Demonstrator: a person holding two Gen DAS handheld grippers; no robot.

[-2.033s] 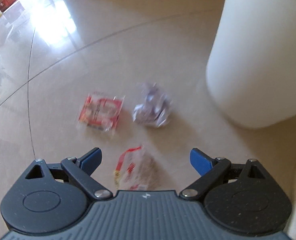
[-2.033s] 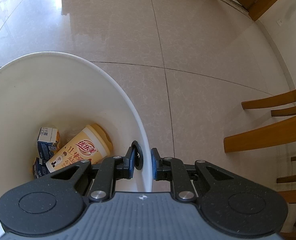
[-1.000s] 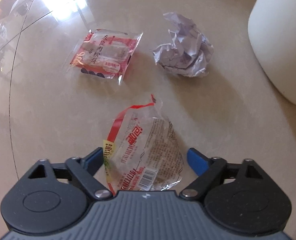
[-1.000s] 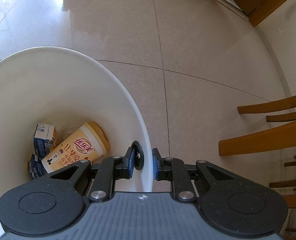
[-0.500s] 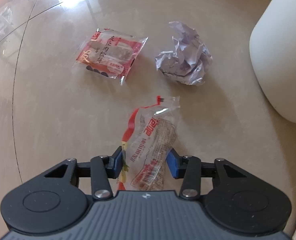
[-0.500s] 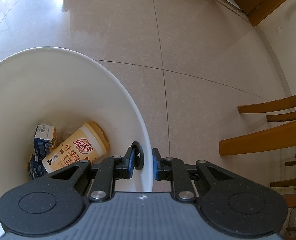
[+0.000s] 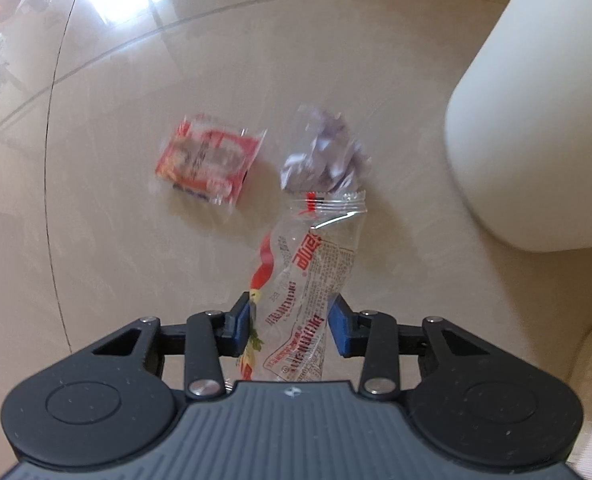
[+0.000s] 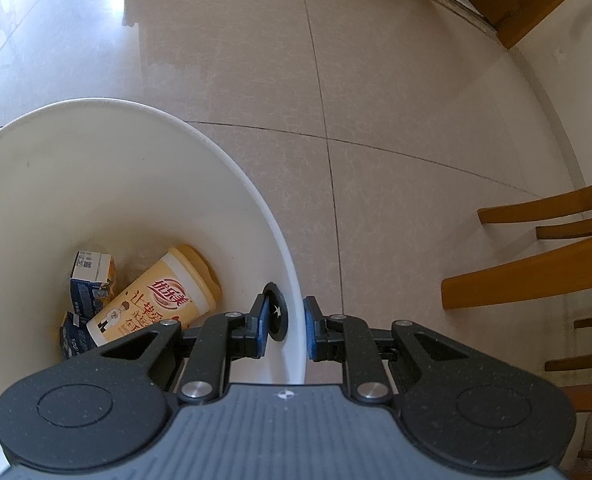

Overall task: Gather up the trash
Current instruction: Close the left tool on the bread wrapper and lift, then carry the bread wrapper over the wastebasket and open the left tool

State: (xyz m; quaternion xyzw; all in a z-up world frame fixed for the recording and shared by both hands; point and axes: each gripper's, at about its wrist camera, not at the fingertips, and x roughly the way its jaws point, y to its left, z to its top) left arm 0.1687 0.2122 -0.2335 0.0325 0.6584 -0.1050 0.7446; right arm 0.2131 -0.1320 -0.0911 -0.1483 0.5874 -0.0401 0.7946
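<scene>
Two pieces of litter lie on the glossy beige tiled floor [image 7: 144, 240] beside the tall white plastic bin [image 7: 535, 120]: a red-and-clear snack packet [image 7: 206, 162] farthest from it and a crumpled, blurred grey wad, probably paper [image 7: 323, 156], nearer it. Off the floor, the left gripper [image 7: 290, 326] has just closed narrow on a clear printed wrapper with red lettering [image 7: 307, 276]. The right gripper [image 8: 284, 328] clamps the bin's rim [image 8: 292, 280]; inside the bin lie a yellow drink cup [image 8: 164, 296] and blue cartons [image 8: 90, 286].
</scene>
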